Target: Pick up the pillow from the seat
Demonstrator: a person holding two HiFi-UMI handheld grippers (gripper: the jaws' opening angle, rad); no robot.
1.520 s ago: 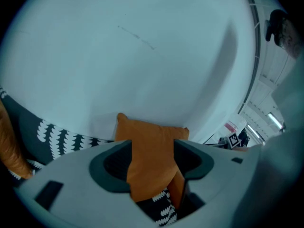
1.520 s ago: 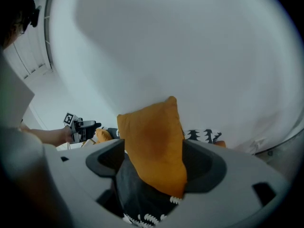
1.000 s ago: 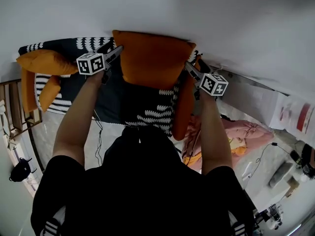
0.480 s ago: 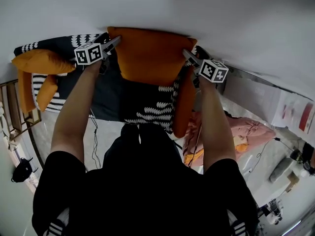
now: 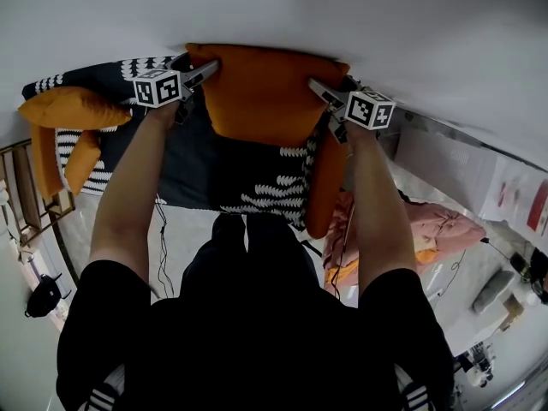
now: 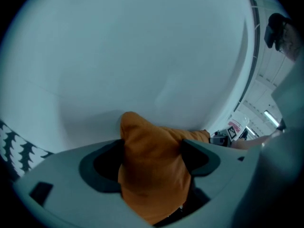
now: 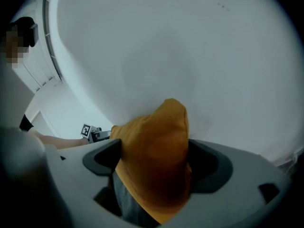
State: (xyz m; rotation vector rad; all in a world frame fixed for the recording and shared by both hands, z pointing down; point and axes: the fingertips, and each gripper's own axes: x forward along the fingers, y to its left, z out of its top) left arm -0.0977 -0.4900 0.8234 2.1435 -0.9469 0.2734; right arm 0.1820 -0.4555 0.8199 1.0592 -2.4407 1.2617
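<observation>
The pillow (image 5: 265,92) is a soft, plump orange square of matte woven cloth. It stands upright at the back of the seat (image 5: 197,157), which has a dark cover with rows of white leaf-like marks, and it leans on the smooth white wall (image 5: 360,15) behind the seat. My left gripper (image 5: 208,68) is at the pillow's upper corner on one side of the seat and my right gripper (image 5: 318,88) is at the other. The jaws of both have just been opening and now stand wide, each with a pointed, wrinkled pillow corner between its grey pads. Against one second ago, the pillow has stayed in almost the same place over the seat. A second orange cushion (image 5: 73,107) lies at the seat's left end.
</observation>
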